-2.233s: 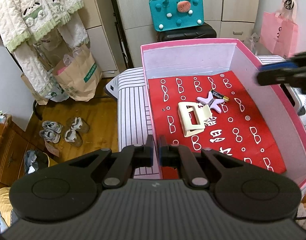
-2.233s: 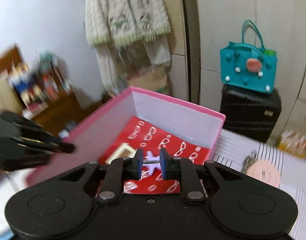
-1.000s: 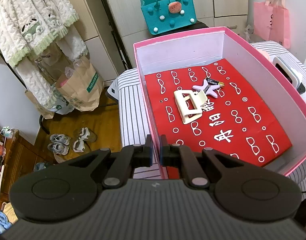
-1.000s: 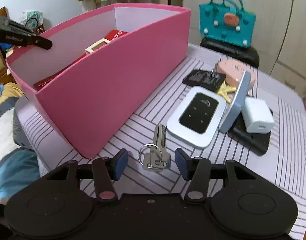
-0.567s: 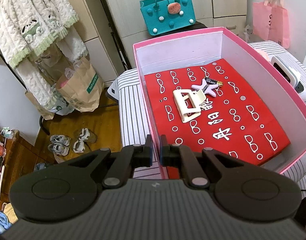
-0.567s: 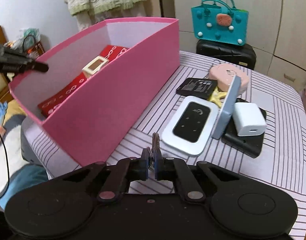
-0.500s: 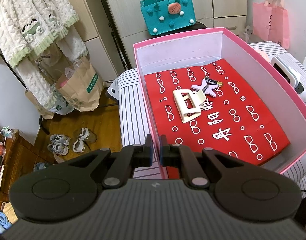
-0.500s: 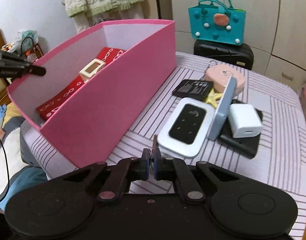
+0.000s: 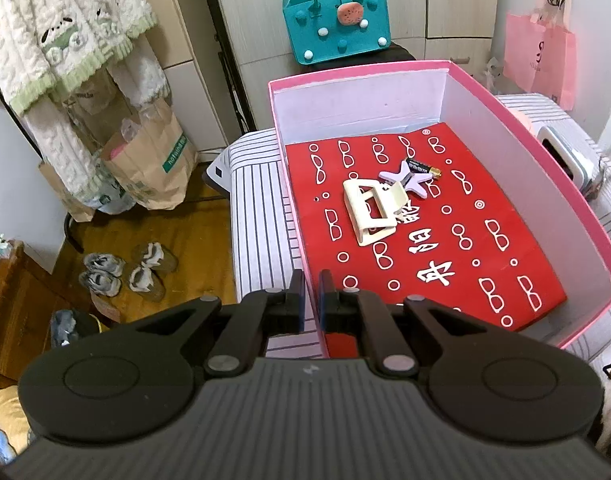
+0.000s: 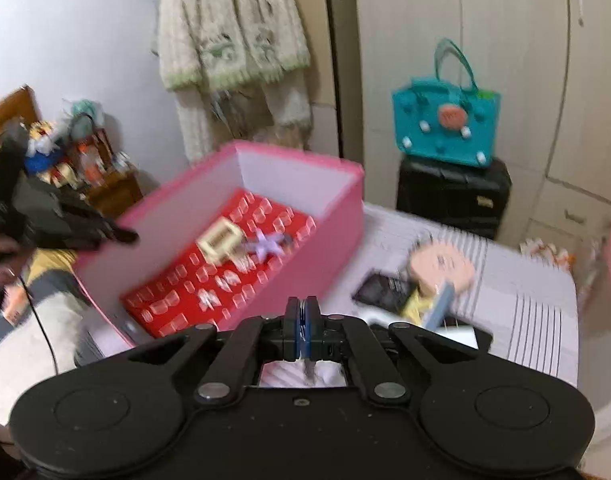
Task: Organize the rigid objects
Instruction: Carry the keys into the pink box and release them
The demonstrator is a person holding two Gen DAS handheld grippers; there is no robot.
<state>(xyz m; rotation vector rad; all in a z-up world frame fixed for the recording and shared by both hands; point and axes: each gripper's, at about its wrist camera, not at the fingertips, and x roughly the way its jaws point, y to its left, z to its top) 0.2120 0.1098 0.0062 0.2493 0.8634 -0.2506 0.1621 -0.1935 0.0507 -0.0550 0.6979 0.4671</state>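
Now right tool pinches silver keys dangling below.

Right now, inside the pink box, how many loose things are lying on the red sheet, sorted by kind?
Hair clip: 1, cream
Star-shaped piece: 1, lilac
Battery: 1
Total: 3 in the pink box

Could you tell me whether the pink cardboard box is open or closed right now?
Open. The pink cardboard box has no lid on; its red patterned floor and cream hair clip show.
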